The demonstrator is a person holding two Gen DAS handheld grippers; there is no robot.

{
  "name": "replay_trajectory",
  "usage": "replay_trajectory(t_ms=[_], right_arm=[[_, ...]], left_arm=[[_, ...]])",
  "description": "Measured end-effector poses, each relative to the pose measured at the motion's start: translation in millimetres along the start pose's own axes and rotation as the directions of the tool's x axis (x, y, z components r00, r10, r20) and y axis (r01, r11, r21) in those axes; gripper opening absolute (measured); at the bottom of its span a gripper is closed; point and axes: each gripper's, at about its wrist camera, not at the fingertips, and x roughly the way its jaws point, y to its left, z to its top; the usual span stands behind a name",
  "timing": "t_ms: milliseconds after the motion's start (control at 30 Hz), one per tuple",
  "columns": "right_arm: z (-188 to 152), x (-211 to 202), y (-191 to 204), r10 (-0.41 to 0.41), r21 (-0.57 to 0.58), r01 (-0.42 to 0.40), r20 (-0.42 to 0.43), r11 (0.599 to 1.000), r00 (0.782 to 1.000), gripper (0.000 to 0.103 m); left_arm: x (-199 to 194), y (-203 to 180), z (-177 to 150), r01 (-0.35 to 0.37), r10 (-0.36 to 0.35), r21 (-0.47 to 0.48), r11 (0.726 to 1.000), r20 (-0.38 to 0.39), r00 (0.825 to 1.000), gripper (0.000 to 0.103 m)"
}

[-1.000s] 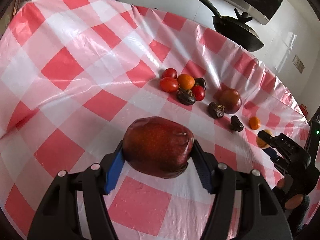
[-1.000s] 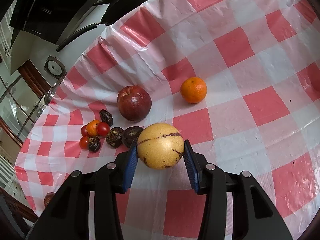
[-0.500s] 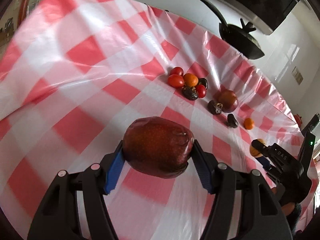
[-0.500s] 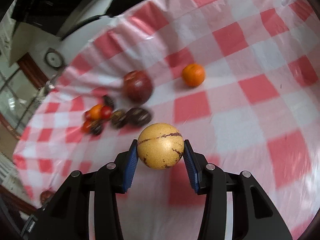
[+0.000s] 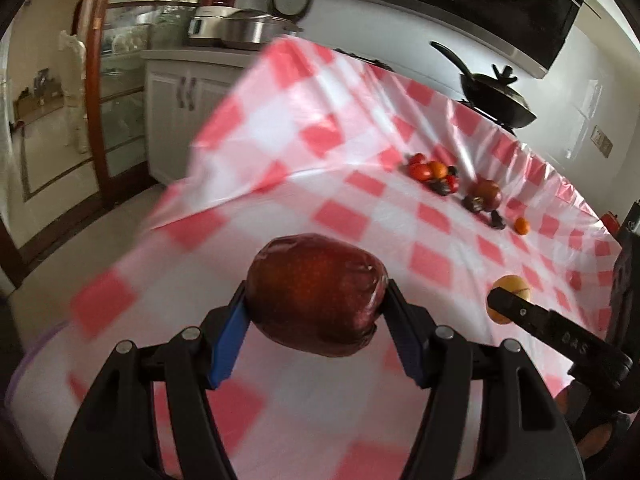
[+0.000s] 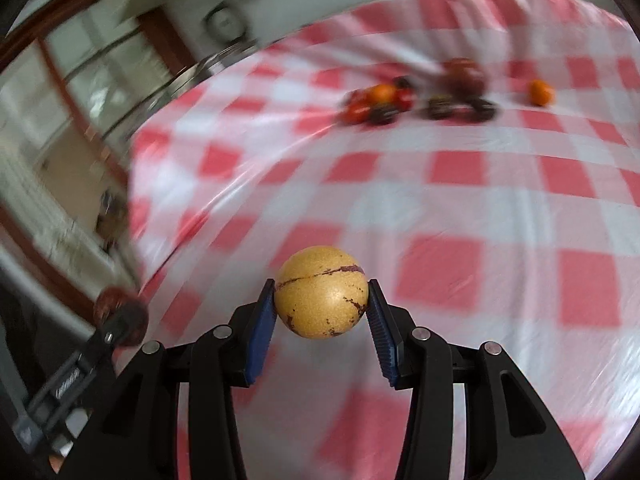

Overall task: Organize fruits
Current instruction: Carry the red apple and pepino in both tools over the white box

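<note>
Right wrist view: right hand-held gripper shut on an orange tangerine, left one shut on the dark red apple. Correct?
Not quite. The right wrist view shows the right hand-held gripper shut on a yellow round fruit with dark streaks; the tangerine lies on the tablecloth. Left hand-held gripper on the dark red apple stands.

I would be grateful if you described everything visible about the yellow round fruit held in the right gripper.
The yellow fruit is a smooth, nearly spherical ball with a matte, finely speckled tan-yellow skin, crossed by a thin dark purple line and a few purple blotches. It looks whole and firm. The right gripper clamps it at its sides between two blue ribbed fingers, holding it above the red-and-white checked tablecloth. Nothing else touches it.
</note>
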Motion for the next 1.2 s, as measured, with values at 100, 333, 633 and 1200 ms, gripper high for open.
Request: replay_trajectory(t_ms=[100, 333, 633, 1200], right_arm=[[-20, -5, 50, 0.047, -0.123, -0.048, -0.014, 0.991, 0.999, 0.045], [-58, -13, 125, 0.131, -0.296, -0.143, -0.061, 0.944, 0.99, 0.045], [-129, -11, 205, 0.196, -0.565, -0.271, -0.191, 0.779, 0.962, 0.045], [-246, 59, 258, 0.02, -0.726, -0.413, -0.483, 0.55, 0.875, 0.045]], left_arm=[[-24, 29, -9, -0.042, 0.042, 0.003, 0.999, 0.017, 0.999, 0.065], [-65, 84, -34, -0.12, 0.12, -0.001, 0.993, 0.031, 0.992, 0.065], [-85, 153, -80, -0.23, 0.228, -0.076, 0.97, -0.034, 0.973, 0.065], [-54, 233, -175, -0.37, 0.326, -0.158, 0.916, -0.248, 0.912, 0.065]])
